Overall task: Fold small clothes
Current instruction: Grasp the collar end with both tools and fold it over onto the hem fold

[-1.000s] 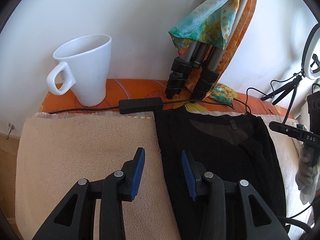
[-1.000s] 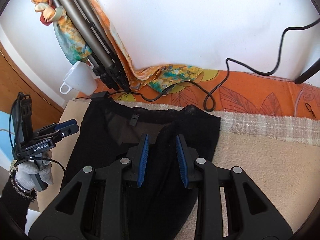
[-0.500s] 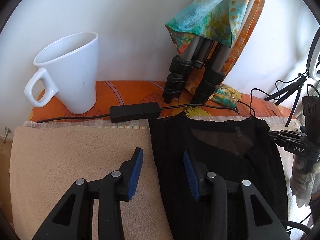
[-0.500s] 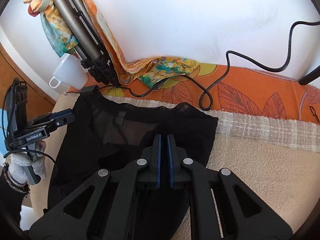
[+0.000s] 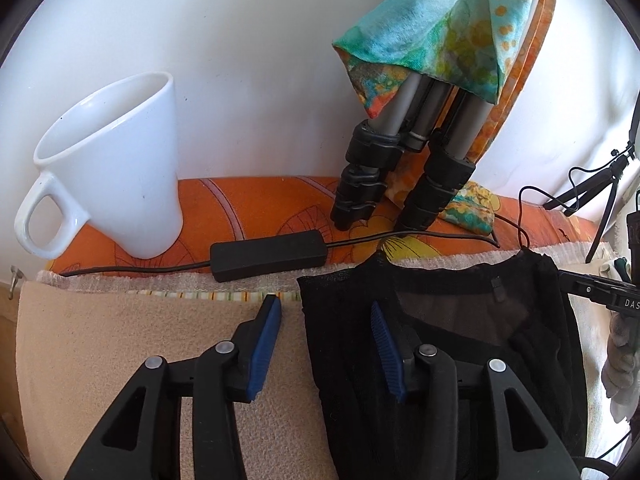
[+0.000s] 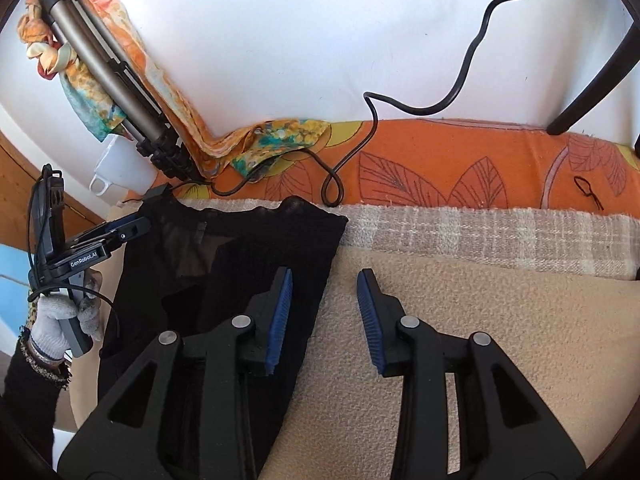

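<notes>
A thin black knitted garment (image 5: pixel 460 340) lies flat on a beige fleece blanket (image 5: pixel 120 340), its neckline toward twelve o'clock with a small black tag (image 5: pixel 497 289) sewn inside the collar.

In the left wrist view the left gripper (image 5: pixel 326 344), black with blue ribbed pads, straddles the garment's edge at about six o'clock: one pad (image 5: pixel 266 340) over bare blanket, the other over black fabric. Its jaws are part open and closing; the cloth edge lies between them, but neither pad presses on it.

In the right wrist view the right gripper (image 6: pixel 324 320) straddles the opposite edge of the garment (image 6: pixel 240 264). Its jaws are part open and opening; one pad is over the fabric, the other over the blanket (image 6: pixel 480 304), and nothing is clamped.

At nine o'clock in the right view a hand in a grey knit glove (image 6: pixel 56 320) holds the other gripper's handle, whose white label reads "GenRobot.AI" (image 6: pixel 83 261). At three o'clock in the left view a black bar shows the letters "DAS" (image 5: pixel 631 303), cut off by the frame edge.

Beyond the blanket, toward twelve o'clock, is an orange leaf-print cloth (image 6: pixel 460 160). On it stand a tall white ceramic mug (image 5: pixel 116 168) at ten o'clock, a black oblong inline box on a thin cable (image 5: pixel 268 255), and a folded grey tripod (image 5: pixel 404 152) draped with a turquoise and orange scarf (image 5: pixel 432 28).
</notes>
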{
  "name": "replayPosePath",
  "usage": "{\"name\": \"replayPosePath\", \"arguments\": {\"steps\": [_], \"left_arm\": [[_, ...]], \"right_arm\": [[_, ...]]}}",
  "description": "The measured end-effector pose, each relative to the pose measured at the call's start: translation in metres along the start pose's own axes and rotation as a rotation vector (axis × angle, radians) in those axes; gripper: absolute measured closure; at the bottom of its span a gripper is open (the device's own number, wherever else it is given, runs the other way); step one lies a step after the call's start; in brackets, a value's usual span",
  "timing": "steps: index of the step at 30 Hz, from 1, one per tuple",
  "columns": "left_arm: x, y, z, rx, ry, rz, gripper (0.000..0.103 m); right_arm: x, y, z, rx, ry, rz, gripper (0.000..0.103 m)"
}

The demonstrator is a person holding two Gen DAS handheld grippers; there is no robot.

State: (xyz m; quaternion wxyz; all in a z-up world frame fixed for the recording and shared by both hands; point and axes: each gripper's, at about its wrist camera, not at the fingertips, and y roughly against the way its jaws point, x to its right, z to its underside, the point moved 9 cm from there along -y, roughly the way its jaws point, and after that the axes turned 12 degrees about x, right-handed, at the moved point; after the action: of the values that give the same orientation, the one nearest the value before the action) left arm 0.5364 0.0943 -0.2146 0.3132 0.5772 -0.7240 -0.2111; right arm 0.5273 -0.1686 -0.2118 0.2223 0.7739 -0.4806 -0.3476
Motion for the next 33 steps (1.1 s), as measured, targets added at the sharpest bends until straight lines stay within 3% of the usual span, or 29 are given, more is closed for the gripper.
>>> {"name": "replayPosePath", "arguments": {"steps": [7, 8, 10, 13, 23, 33], "left_arm": [[0.016, 0.002, 0.003, 0.045, -0.098, -0.026, 0.098], [0.020, 0.002, 0.002, 0.048, -0.102, -0.029, 0.100], [0.022, 0.005, 0.001, 0.055, -0.086, -0.016, 0.101], [0.023, 0.016, -0.003, 0.072, -0.058, 0.013, 0.101], [0.043, 0.080, -0.009, 0.135, -0.054, 0.055, 0.102], [0.055, 0.155, 0.010, 0.177, -0.082, 0.051, 0.102]], "right_arm": [[-0.017, -0.010, -0.002, 0.014, 0.069, 0.025, 0.067], [-0.019, -0.010, -0.001, 0.017, 0.089, 0.037, 0.074], [-0.021, -0.011, 0.001, 0.017, 0.103, 0.050, 0.092], [-0.024, -0.002, -0.003, 0.050, 0.083, 0.033, 0.096], [-0.051, 0.060, -0.009, 0.127, 0.082, -0.006, 0.098], [-0.091, 0.125, 0.014, 0.167, 0.104, -0.026, 0.098]]}}
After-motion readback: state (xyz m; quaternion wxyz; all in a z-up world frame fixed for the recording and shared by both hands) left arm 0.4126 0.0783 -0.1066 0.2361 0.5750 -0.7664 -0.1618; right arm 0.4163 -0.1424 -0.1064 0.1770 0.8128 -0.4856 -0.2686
